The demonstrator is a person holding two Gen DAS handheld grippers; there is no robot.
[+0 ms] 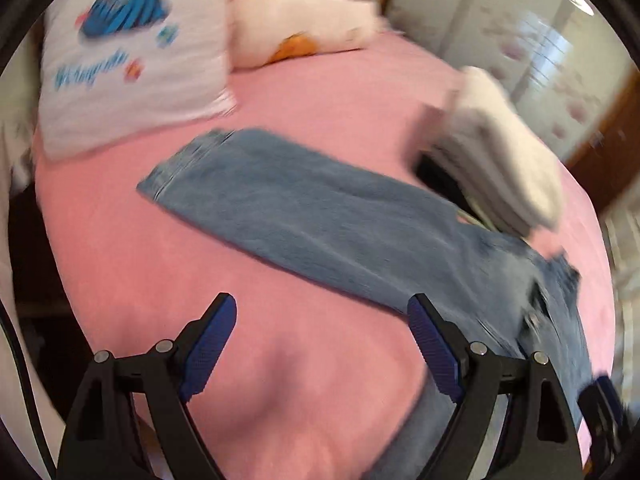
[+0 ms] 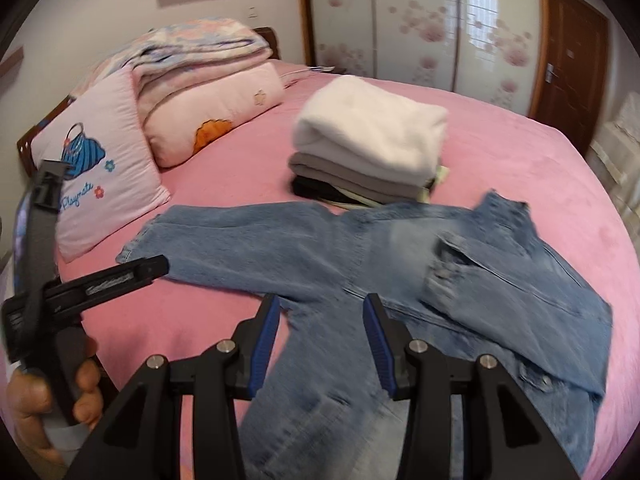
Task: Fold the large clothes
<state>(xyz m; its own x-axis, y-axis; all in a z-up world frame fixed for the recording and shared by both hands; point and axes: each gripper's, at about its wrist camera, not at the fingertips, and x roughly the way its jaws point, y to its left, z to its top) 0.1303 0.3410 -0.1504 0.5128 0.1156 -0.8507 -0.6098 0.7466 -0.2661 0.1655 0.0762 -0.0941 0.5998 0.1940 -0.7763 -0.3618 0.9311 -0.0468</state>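
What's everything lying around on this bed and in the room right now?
denim jacket: one, blue, spread flat mid-bed, one sleeve toward the pillows
folded clothes stack: one, white on top, grey and black below, behind the jacket
pillows: two, pink, at the headboard
folded quilt: one, pastel, on the pillows
bedsheet: one, pink
wardrobe: one, white with pink flowers, far wall
door: one, brown, right
left hand-held gripper: black with blue pads, open over the sheet
right hand-held gripper: same, open above the jacket
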